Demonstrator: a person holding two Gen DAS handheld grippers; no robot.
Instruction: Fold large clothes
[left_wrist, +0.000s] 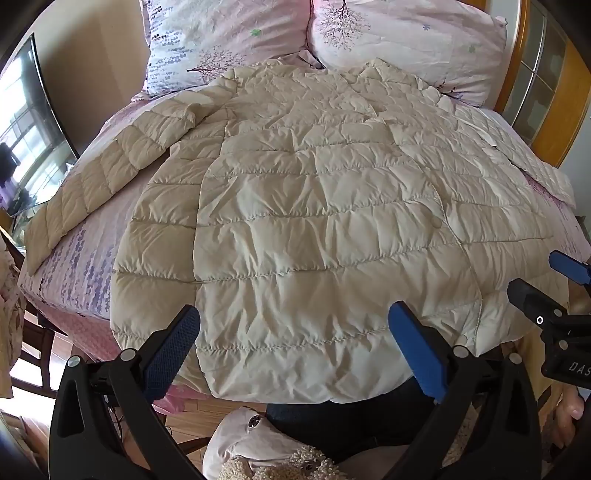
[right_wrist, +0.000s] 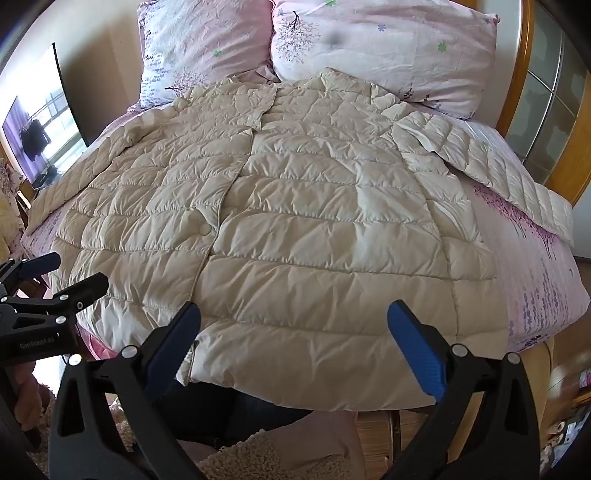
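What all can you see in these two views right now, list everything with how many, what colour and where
down jacket: one, cream quilted, spread flat on the bed, sleeves out to both sides, hem at the near edge
pillows: two, pink floral, at the head of the bed
bed sheet: one, pink with purple print, under the jacket
headboard: one, wooden, right
television: one, dark, on the left wall
left gripper: one, black with blue pads, open above the hem
right gripper: one, same colours, open above the hem
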